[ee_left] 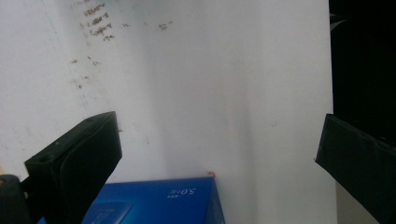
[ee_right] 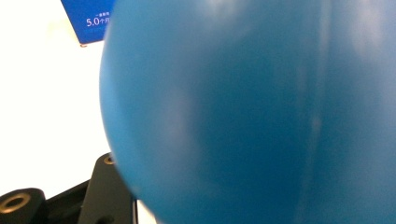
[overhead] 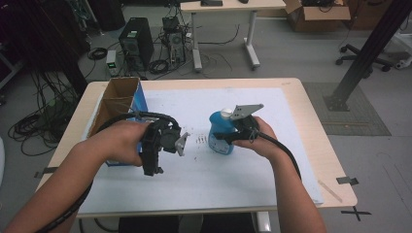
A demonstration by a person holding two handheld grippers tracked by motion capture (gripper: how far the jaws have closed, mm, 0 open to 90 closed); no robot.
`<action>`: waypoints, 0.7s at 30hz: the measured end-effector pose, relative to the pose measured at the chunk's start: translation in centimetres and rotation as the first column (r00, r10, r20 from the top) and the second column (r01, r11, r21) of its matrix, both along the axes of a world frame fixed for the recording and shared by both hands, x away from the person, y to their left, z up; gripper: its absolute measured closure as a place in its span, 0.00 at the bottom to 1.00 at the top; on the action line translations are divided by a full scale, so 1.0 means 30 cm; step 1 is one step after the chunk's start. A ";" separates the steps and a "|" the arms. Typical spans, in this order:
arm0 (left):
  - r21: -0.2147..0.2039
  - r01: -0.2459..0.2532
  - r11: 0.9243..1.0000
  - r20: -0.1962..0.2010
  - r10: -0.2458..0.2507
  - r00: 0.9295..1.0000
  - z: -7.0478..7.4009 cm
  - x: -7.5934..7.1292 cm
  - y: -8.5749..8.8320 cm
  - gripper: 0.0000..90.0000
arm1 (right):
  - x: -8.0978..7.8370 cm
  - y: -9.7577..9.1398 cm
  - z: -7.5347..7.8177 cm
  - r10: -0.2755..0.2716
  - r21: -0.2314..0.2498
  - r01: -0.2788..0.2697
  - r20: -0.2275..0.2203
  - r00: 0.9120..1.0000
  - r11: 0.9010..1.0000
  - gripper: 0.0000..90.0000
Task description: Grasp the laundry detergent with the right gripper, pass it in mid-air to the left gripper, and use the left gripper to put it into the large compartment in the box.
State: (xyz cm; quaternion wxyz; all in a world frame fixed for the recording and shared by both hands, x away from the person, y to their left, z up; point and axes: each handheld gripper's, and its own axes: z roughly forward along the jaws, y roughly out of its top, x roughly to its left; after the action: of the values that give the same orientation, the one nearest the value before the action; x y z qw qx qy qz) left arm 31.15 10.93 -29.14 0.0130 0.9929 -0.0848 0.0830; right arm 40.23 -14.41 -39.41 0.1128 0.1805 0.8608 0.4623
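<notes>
A blue bottle (overhead: 217,127) with a white cap stands on the white mat (overhead: 272,145) right of the table's middle. My right gripper (overhead: 226,138) comes at it from the right and is shut on its body. In the right gripper view the bottle (ee_right: 243,112) sits very close, and one black finger (ee_right: 105,193) shows at its lower left. My left gripper (overhead: 153,167) hangs over the mat beside the box, pointing down. Its jaws stand wide apart in the left gripper view, and my left gripper (ee_left: 219,135) is open with only bare mat between them.
An open cardboard box (overhead: 116,104) with a blue side (ee_left: 159,203) stands at the table's left edge, close to my left hand. Small dark marks (overhead: 199,139) dot the mat between the grippers. Desks, computers and cables lie on the floor beyond the table.
</notes>
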 end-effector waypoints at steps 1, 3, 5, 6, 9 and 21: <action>-0.001 0.005 1.000 0.003 -0.005 1.000 0.001 0.001 -0.001 0.00 | -0.001 -0.002 -0.003 0.001 0.008 -0.001 0.005 1.000 1.000 0.50; -0.002 0.005 1.000 0.002 -0.005 1.000 0.002 0.001 -0.003 0.00 | -0.002 -0.002 -0.006 0.000 0.014 0.000 0.010 1.000 1.000 0.50; -0.006 0.009 1.000 0.006 -0.009 1.000 0.003 0.003 -0.006 0.00 | -0.005 -0.006 -0.011 0.001 0.028 -0.001 0.020 1.000 1.000 0.50; -0.003 0.008 1.000 0.005 -0.008 1.000 0.003 0.003 -0.009 0.00 | -0.005 -0.007 -0.012 0.001 0.030 -0.002 0.022 1.000 1.000 0.51; -0.008 0.003 1.000 0.002 -0.003 1.000 0.001 -0.001 -0.012 0.00 | -0.008 -0.006 -0.013 0.002 0.032 -0.003 0.028 1.000 0.999 0.51; -0.012 -0.004 1.000 0.015 0.004 1.000 0.023 0.007 -0.003 0.00 | -0.010 -0.016 -0.012 -0.003 0.053 0.001 0.032 0.999 0.999 0.51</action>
State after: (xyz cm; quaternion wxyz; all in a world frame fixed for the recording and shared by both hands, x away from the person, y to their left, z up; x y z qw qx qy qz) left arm 31.37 10.85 -28.44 0.0181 0.9923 -0.0823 0.0908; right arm 39.92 -14.89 -39.76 0.1223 0.1769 0.8462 0.4876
